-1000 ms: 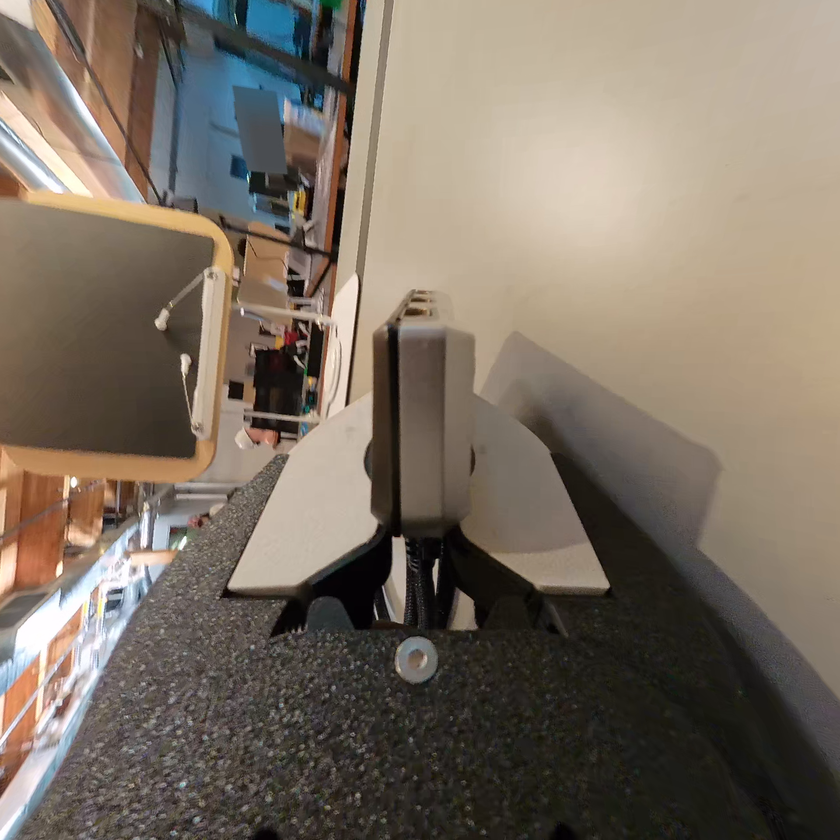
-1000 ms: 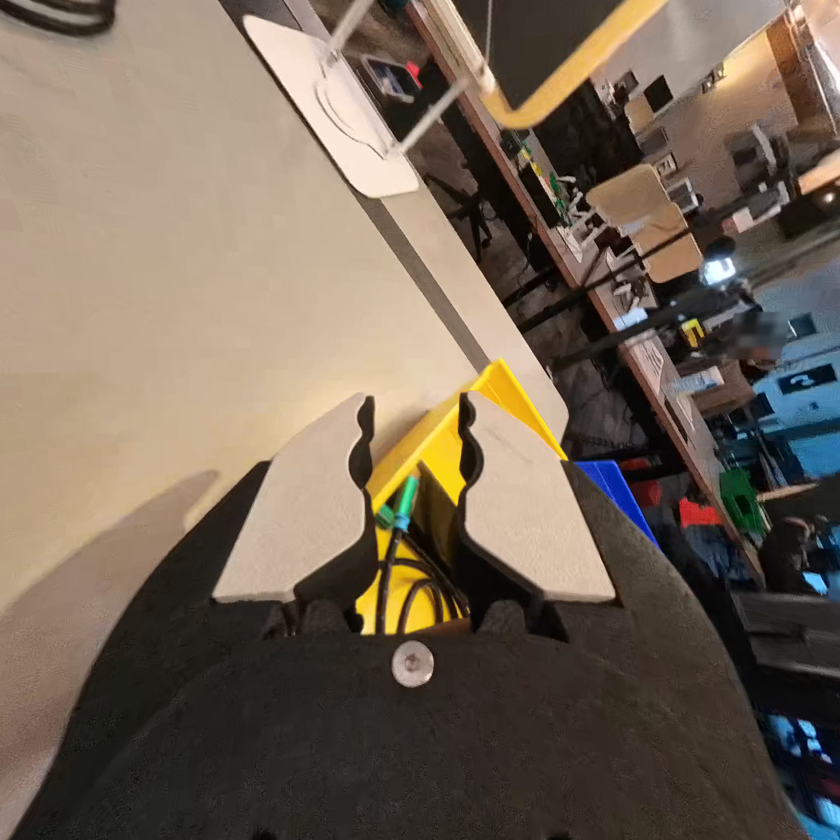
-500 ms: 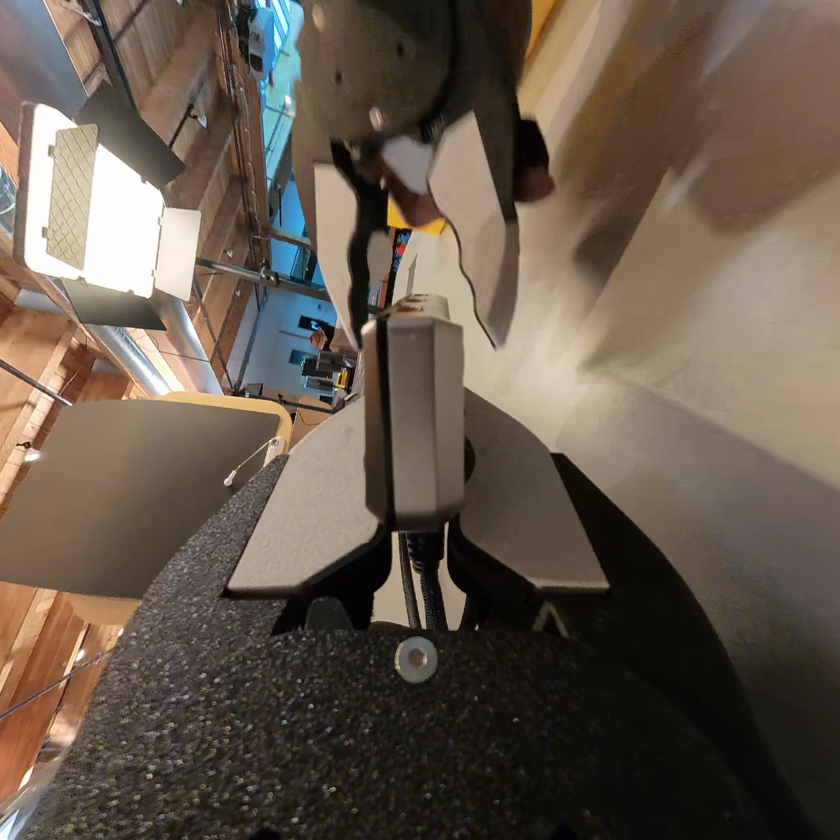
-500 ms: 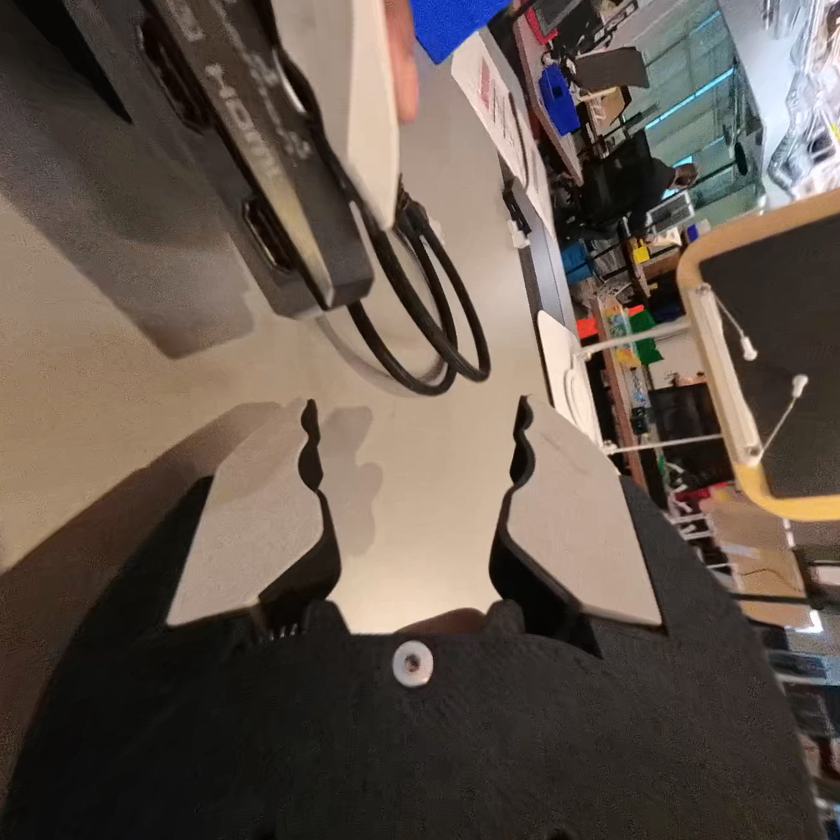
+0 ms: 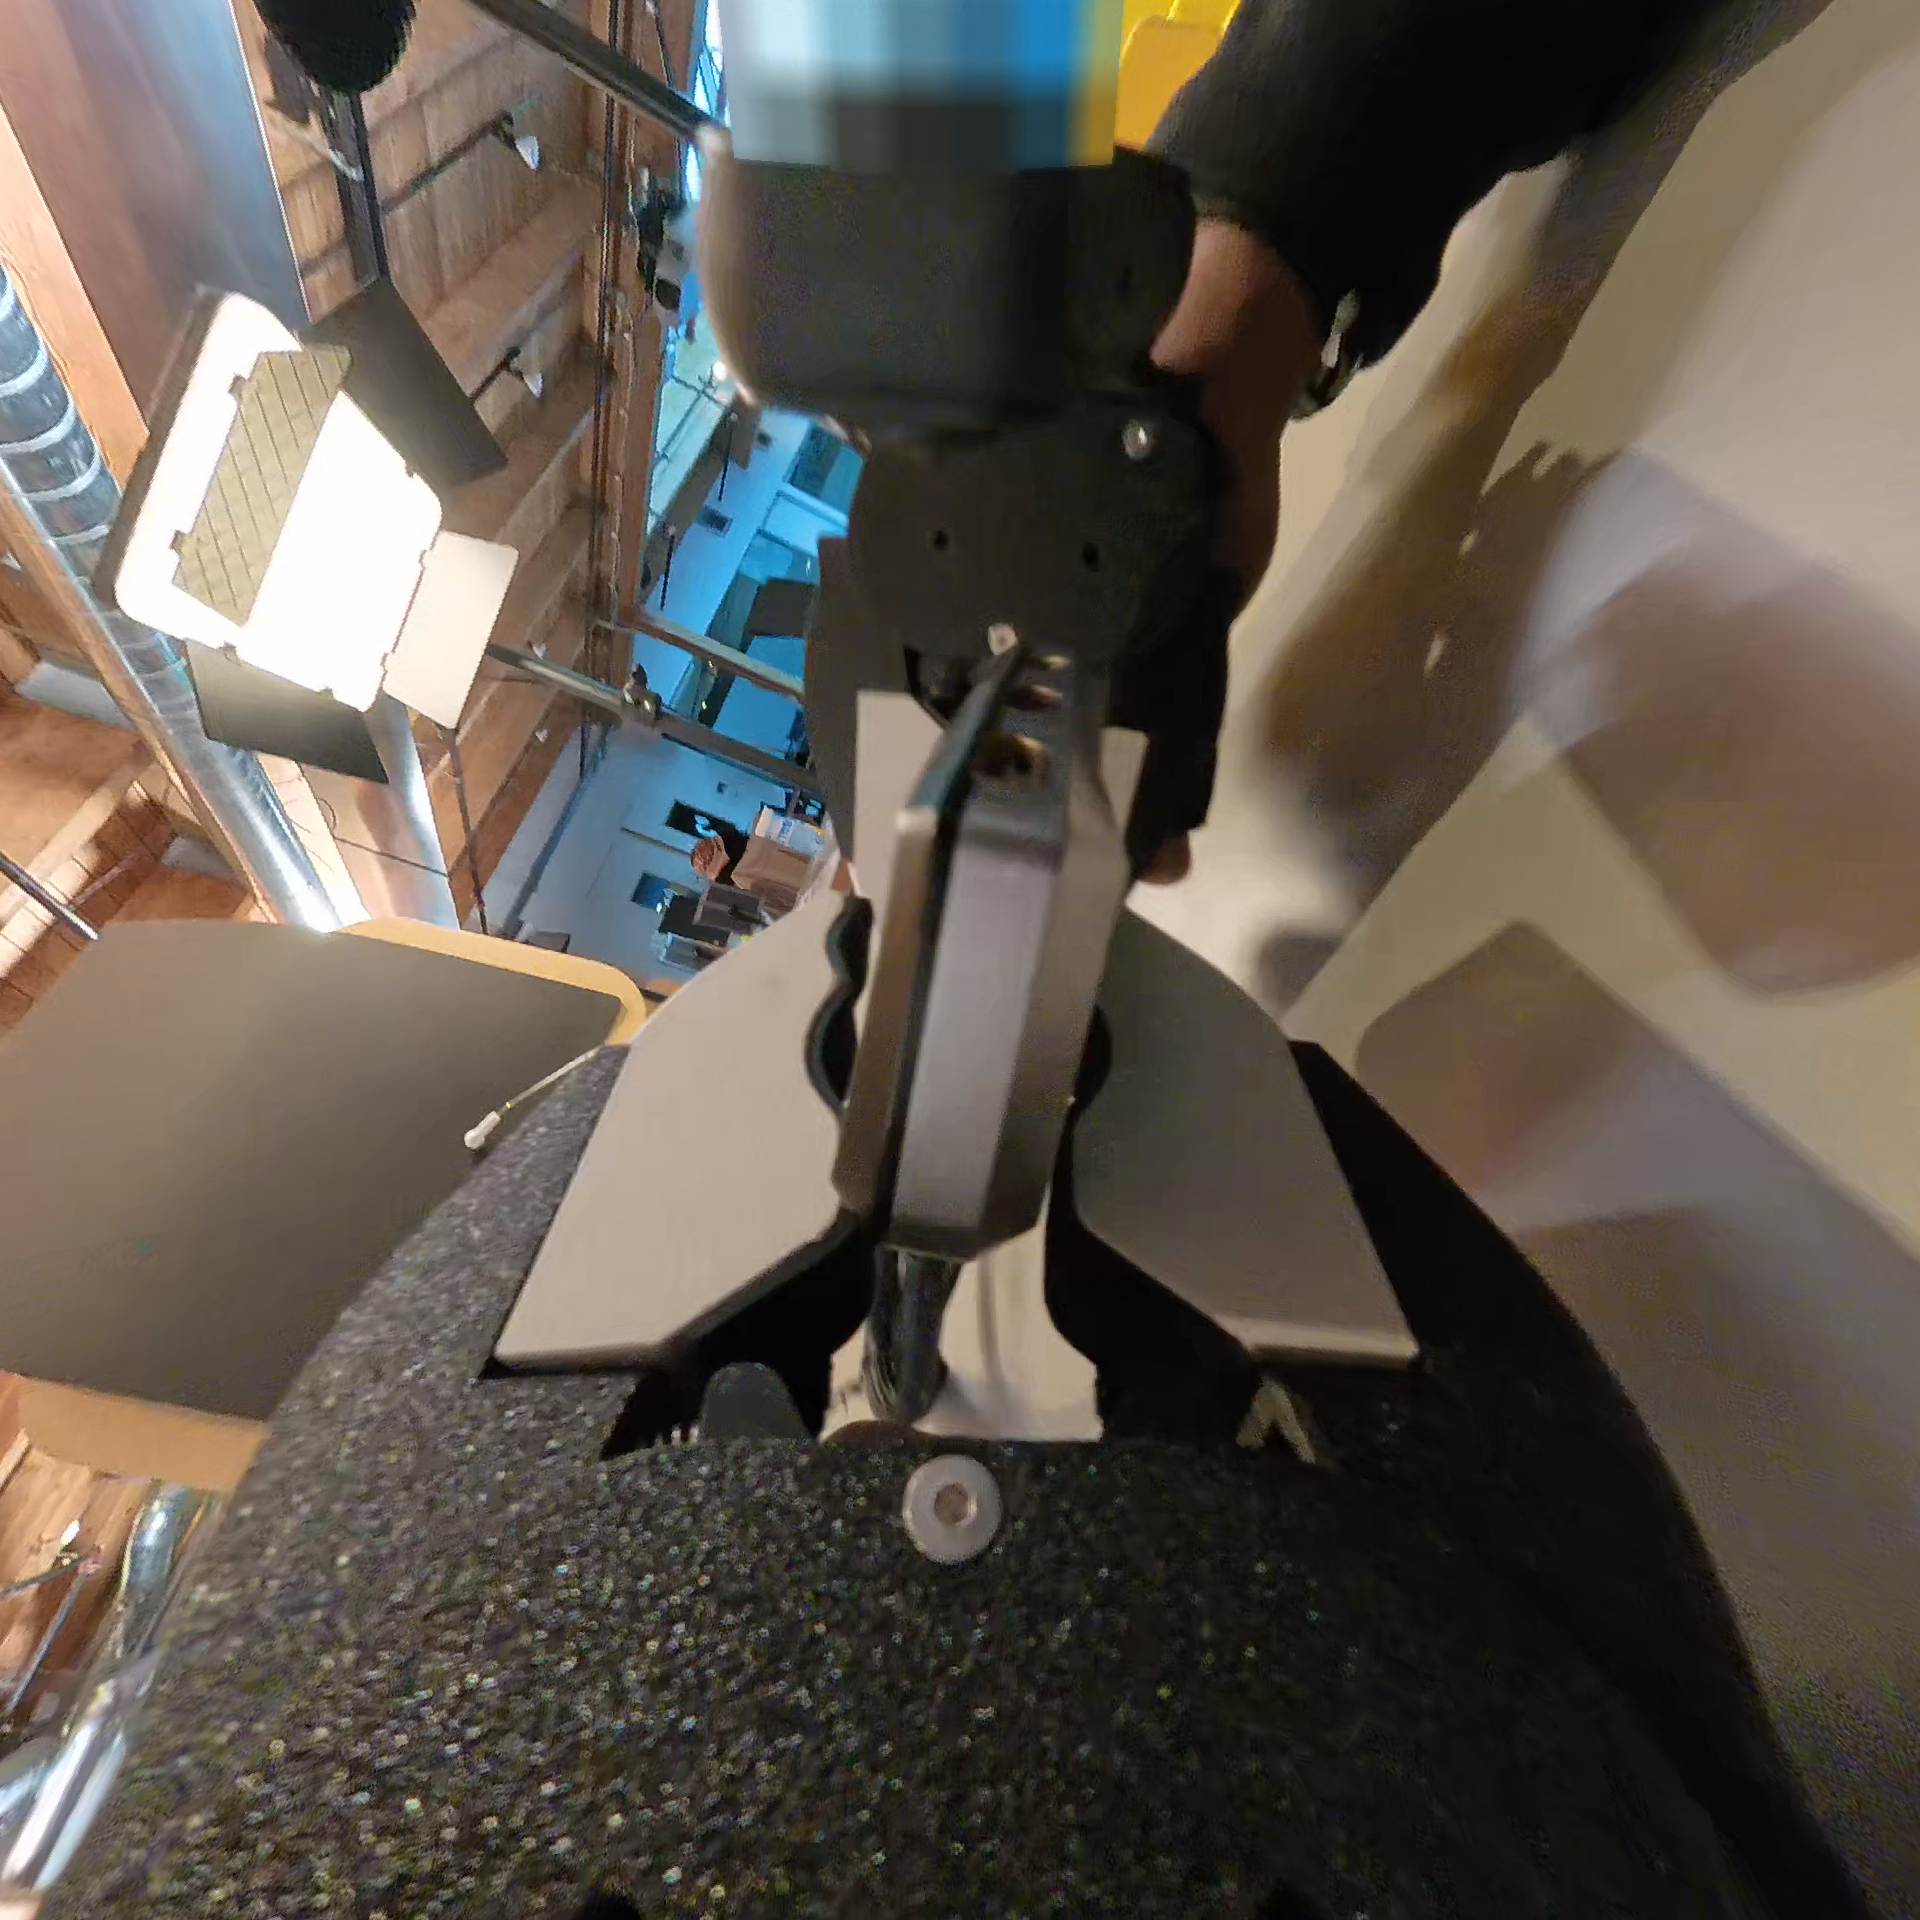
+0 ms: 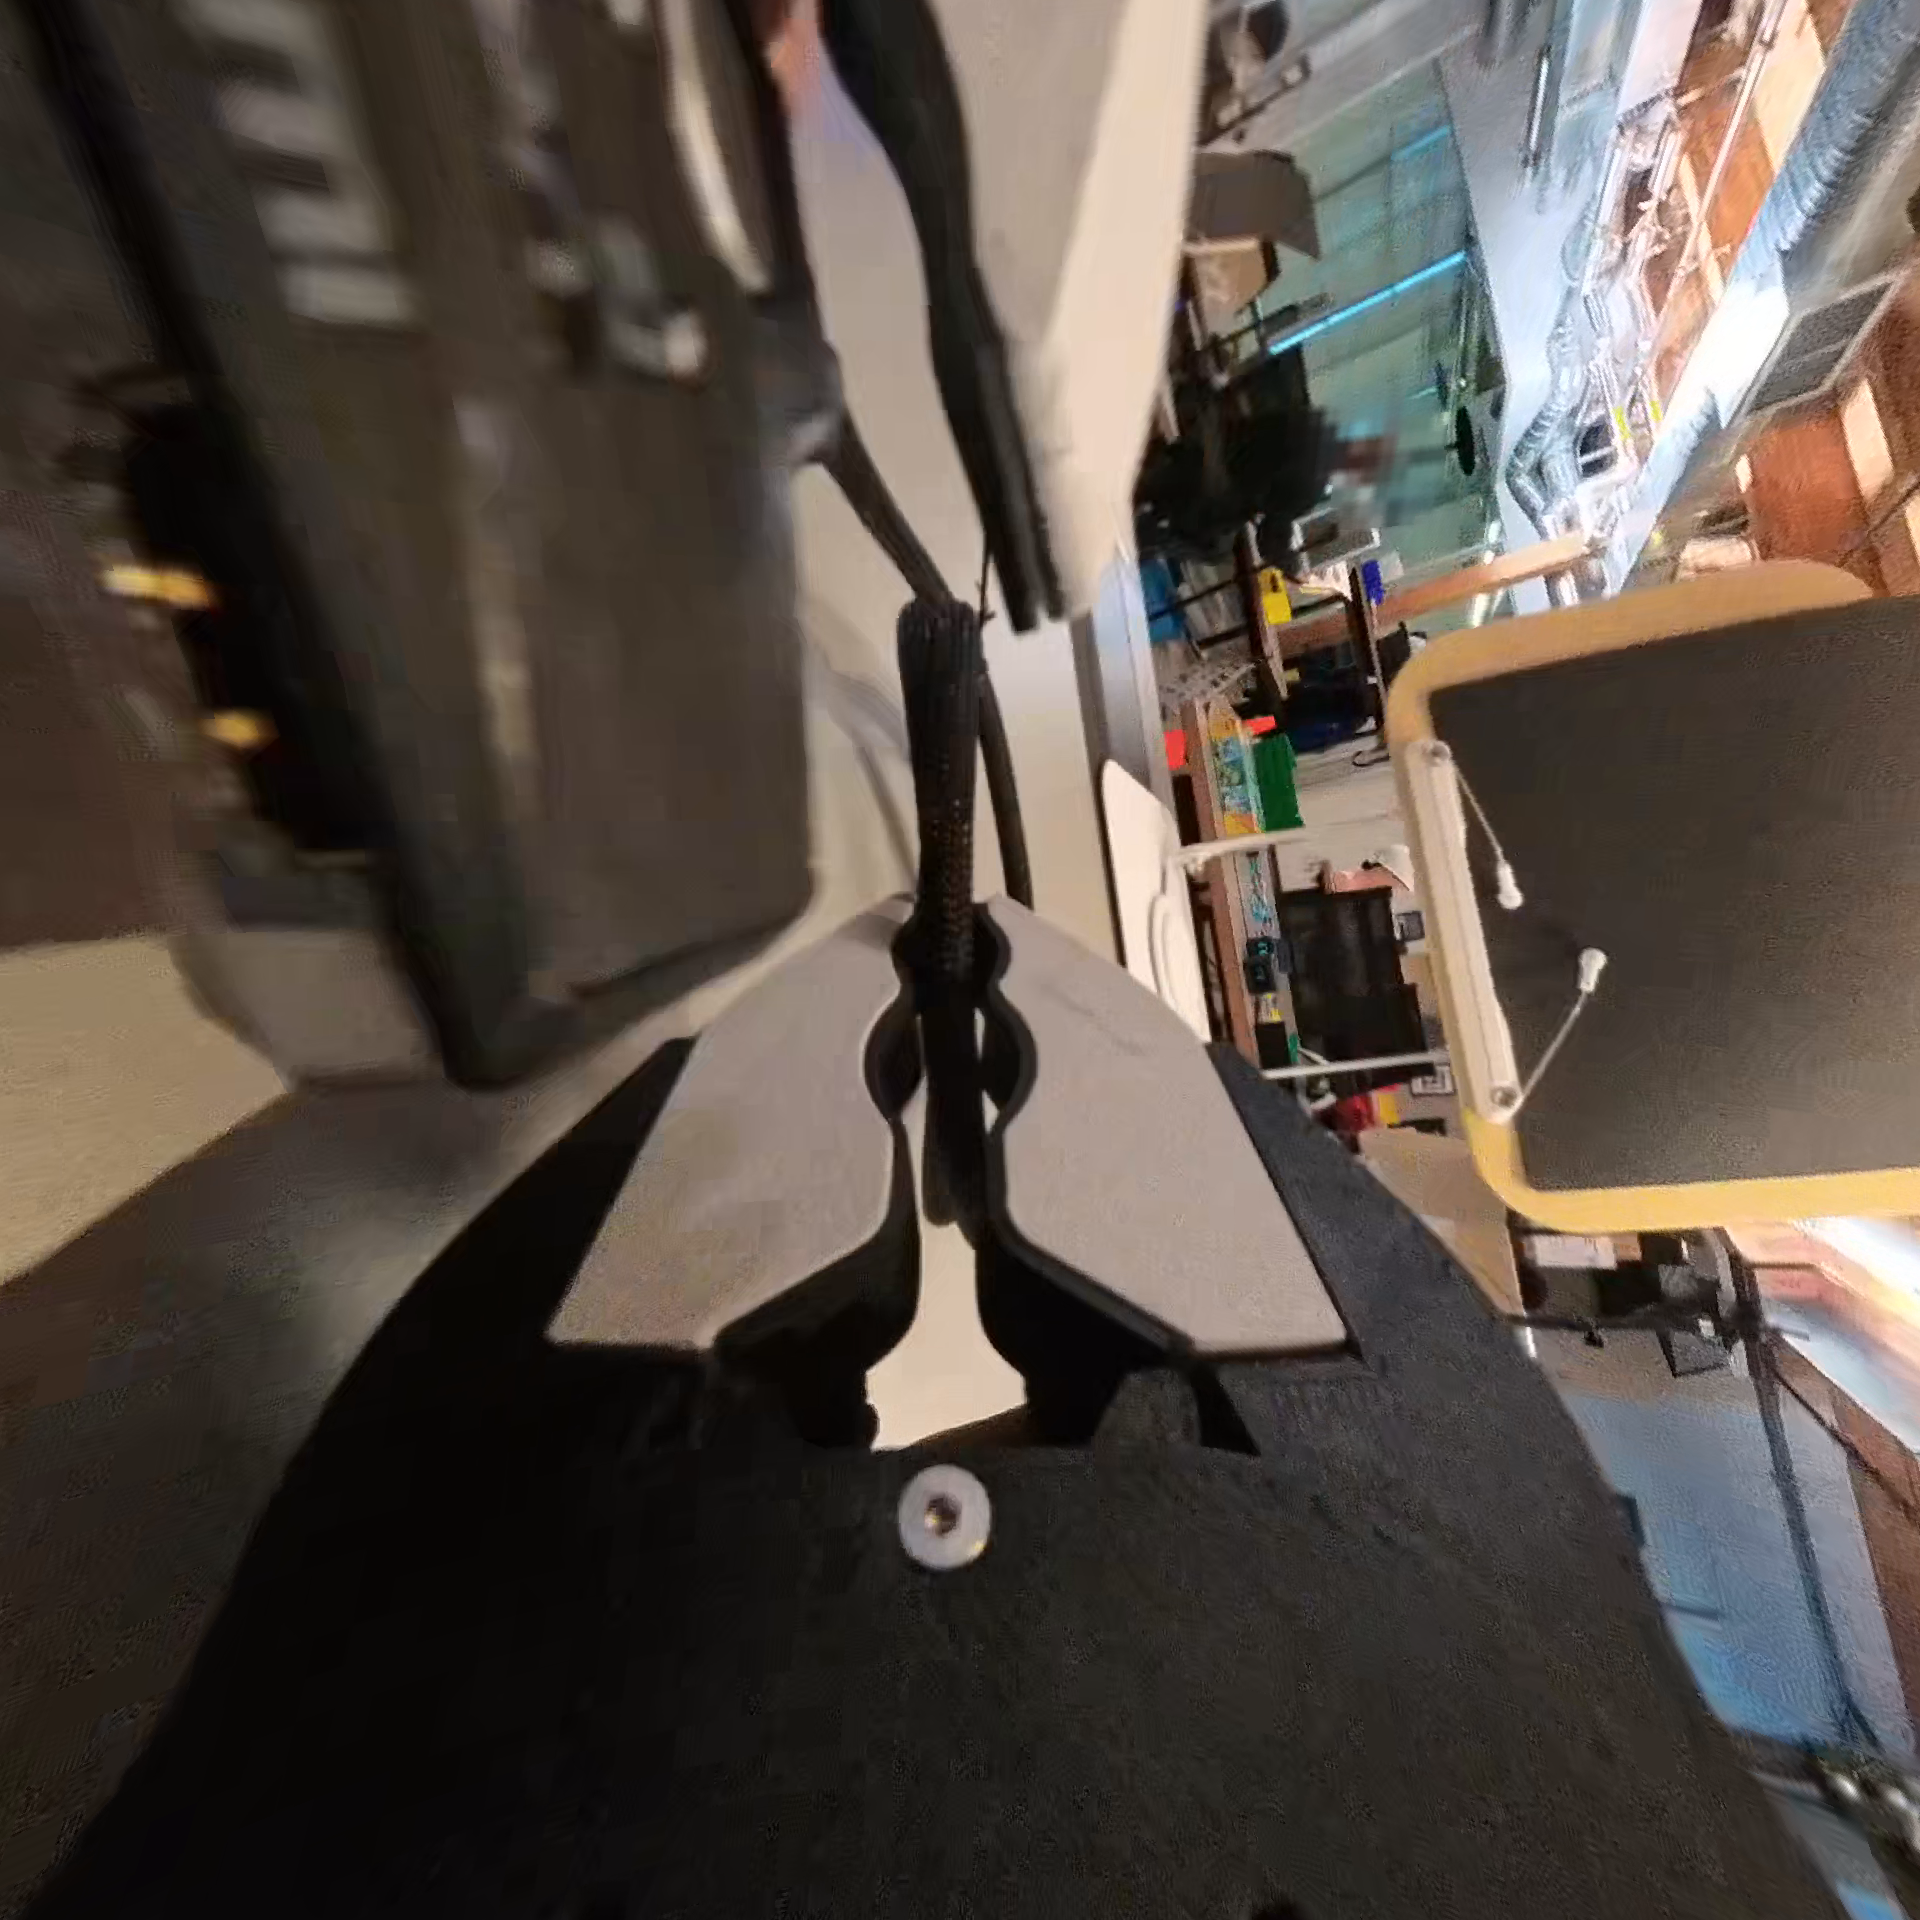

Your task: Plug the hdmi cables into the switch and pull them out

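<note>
— Where's the switch (image 5: 961,1049)?
— Held off the desk (image 5: 1714,312), pinched in the left gripper (image 5: 961,1132).
— And the right gripper (image 6: 948,1049)?
— Its jaws grip a braided cable (image 6: 943,831). Next, probably, comes lining its plug up with a port.

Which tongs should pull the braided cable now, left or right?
Right, probably. The right tongs are already shut on the braided cable, while the left tongs are shut on the switch and look better used bracing it.
</note>
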### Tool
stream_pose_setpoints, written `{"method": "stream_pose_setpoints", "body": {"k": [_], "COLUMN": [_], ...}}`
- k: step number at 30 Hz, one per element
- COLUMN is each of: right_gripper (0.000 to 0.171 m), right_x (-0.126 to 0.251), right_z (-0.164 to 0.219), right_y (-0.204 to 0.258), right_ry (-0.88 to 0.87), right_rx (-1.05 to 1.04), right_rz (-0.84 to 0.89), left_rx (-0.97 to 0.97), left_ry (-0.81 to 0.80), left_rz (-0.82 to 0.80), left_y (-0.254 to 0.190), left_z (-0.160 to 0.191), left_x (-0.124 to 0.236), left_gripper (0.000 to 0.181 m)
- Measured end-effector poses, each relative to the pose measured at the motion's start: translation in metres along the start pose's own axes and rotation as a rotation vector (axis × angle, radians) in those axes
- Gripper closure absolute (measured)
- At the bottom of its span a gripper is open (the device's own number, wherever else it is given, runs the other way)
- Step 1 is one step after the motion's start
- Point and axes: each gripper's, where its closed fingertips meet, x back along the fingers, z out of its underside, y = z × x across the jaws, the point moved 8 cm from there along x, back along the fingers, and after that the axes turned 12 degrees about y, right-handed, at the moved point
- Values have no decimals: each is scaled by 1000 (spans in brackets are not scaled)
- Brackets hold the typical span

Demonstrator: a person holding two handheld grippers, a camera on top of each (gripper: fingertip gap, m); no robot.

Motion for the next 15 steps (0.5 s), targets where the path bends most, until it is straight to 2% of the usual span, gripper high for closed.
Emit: {"method": "stream_pose_setpoints", "body": {"k": [1, 6, 15], "right_gripper": [165, 165, 165], "right_x": [1, 10, 40], "right_z": [3, 21, 30], "right_y": [-5, -29, -80], "right_ry": [13, 72, 99], "right_rx": [-22, -100, -179], "right_rz": [15, 113, 272], "left_rx": [8, 31, 34], "left_ry": [20, 139, 290], "left_rz": [4, -6, -23], "left_y": [0, 0, 0], "left_z": [3, 17, 34], "left_x": [-2, -13, -24], "left_gripper": [139, 118, 112]}}
